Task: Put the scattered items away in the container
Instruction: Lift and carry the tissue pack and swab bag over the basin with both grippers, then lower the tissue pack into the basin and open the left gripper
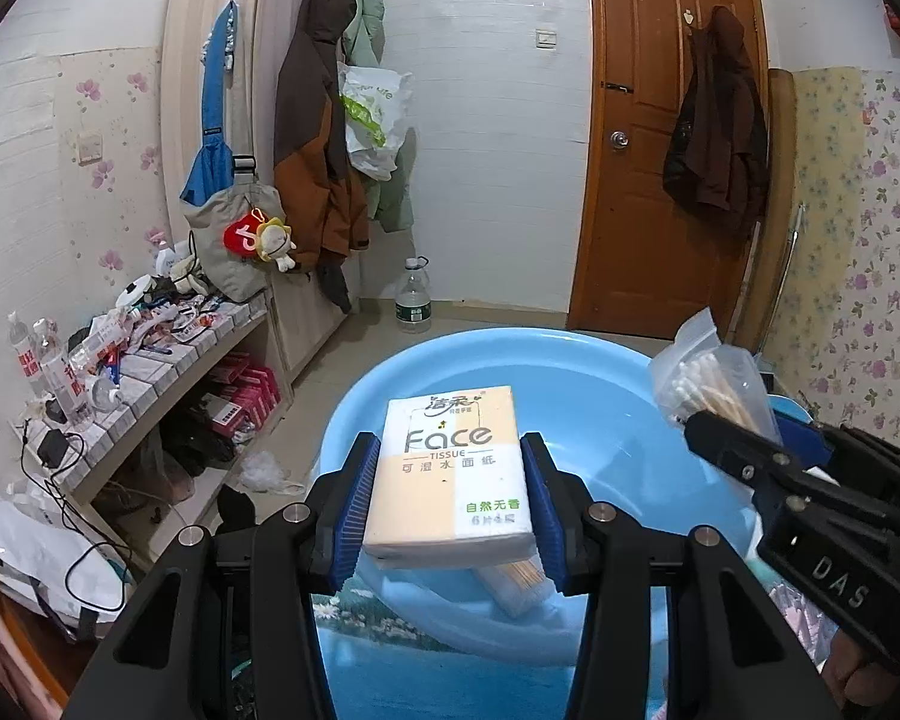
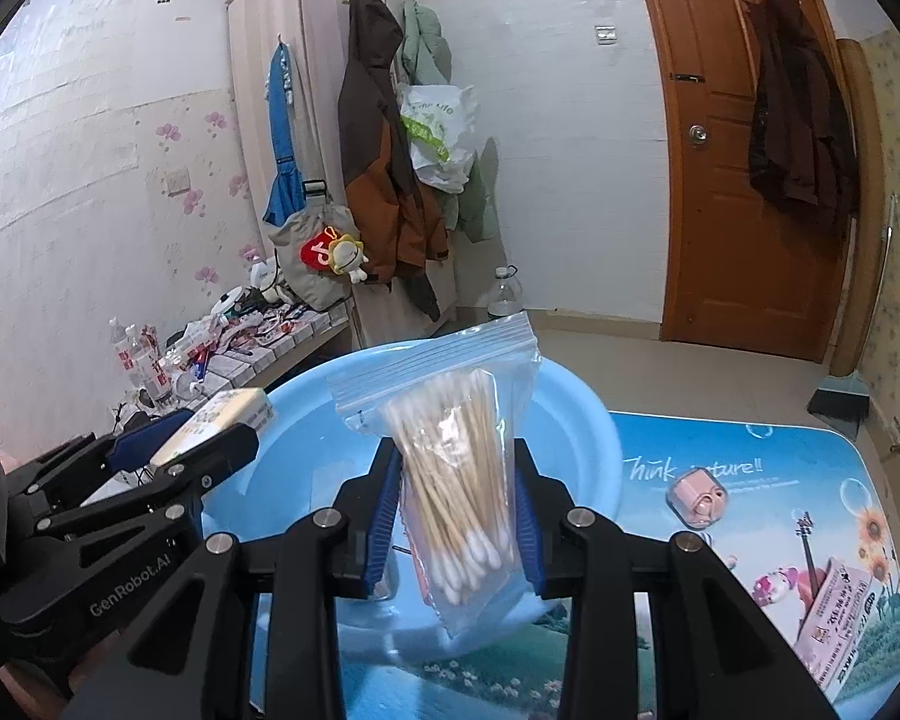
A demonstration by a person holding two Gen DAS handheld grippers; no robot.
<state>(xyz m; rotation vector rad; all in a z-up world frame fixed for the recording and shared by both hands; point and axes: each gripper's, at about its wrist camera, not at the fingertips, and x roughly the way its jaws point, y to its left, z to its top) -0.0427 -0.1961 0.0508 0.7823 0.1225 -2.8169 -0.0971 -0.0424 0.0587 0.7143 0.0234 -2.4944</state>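
Currently we've got both tools loaded over the blue basin (image 1: 600,384): left tool (image 1: 450,504) clamps the tissue pack (image 1: 450,468), right tool (image 2: 459,516) pinches the cotton-swab bag (image 2: 450,456), positioned for drop-in.

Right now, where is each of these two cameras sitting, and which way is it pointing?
Left wrist: rides on the left gripper, looking forward over the blue basin toward the door; its own fingers clamp a tissue pack, and the right gripper enters at right.
Right wrist: rides on the right gripper, facing likewise; its fingers hold a cotton swab bag, left gripper at left.
Shared: basin, both held items, wardrobe, door.
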